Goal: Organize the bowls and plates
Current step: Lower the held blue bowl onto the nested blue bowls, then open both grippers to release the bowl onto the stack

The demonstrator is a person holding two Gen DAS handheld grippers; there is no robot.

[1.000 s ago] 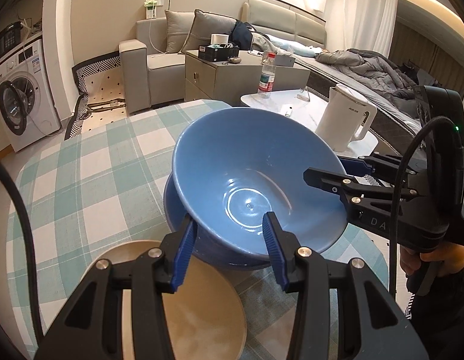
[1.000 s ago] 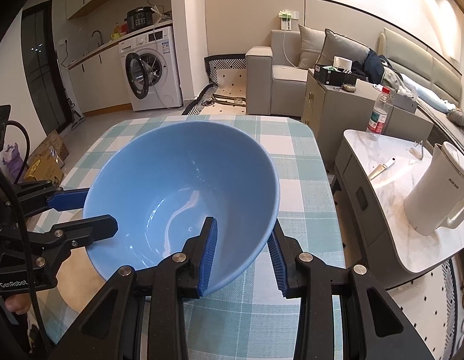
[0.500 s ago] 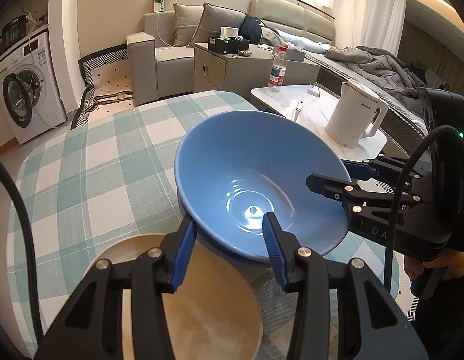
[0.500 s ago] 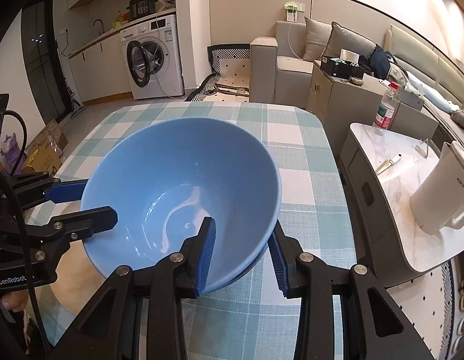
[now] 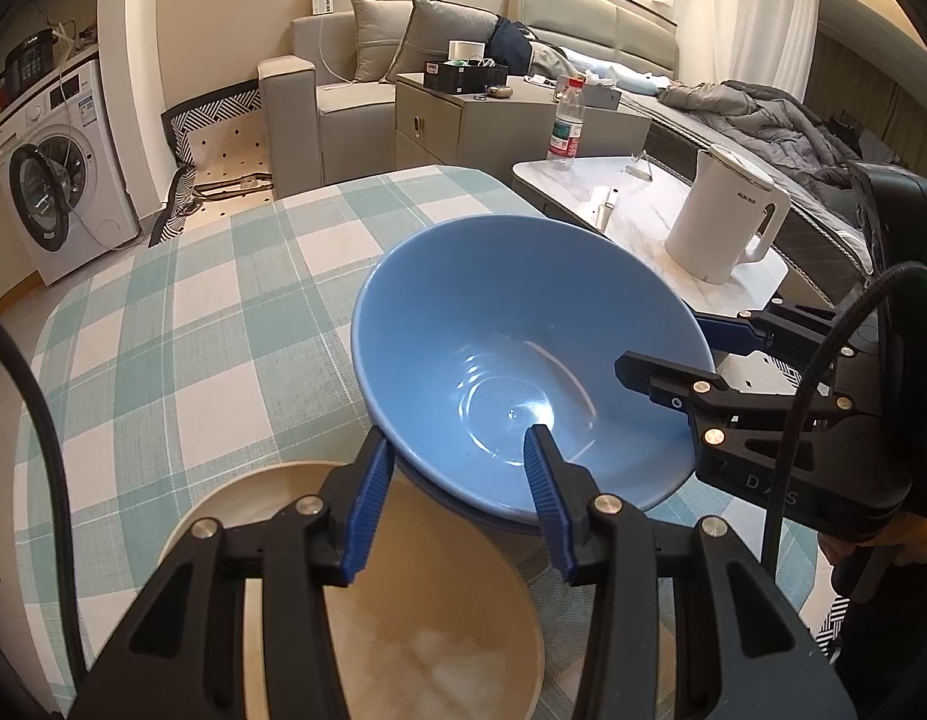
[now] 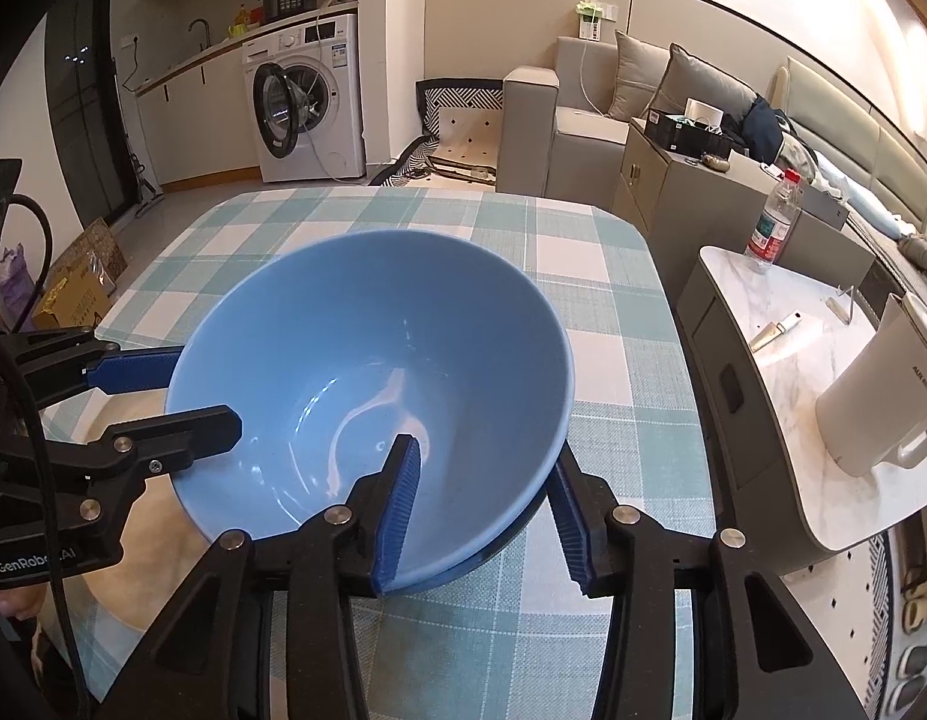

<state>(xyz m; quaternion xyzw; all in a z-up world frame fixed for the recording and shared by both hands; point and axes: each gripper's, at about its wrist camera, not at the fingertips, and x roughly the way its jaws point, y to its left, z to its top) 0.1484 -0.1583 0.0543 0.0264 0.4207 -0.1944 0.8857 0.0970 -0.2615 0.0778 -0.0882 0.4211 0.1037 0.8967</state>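
Left wrist view: at the bottom of the frame the left gripper (image 5: 457, 498) has its jaws straddling the near rim of the blue bowl (image 5: 499, 360), pads apparently not pressing. Mid-frame right, the right gripper (image 6: 481, 510) has jaws opening, the rim between them. That bowl sits nested in a second blue bowl (image 5: 463, 510) on the checked counter (image 5: 163, 330), beside the tan plate (image 5: 403, 600). Best to release fully, then back out without nudging the stack.
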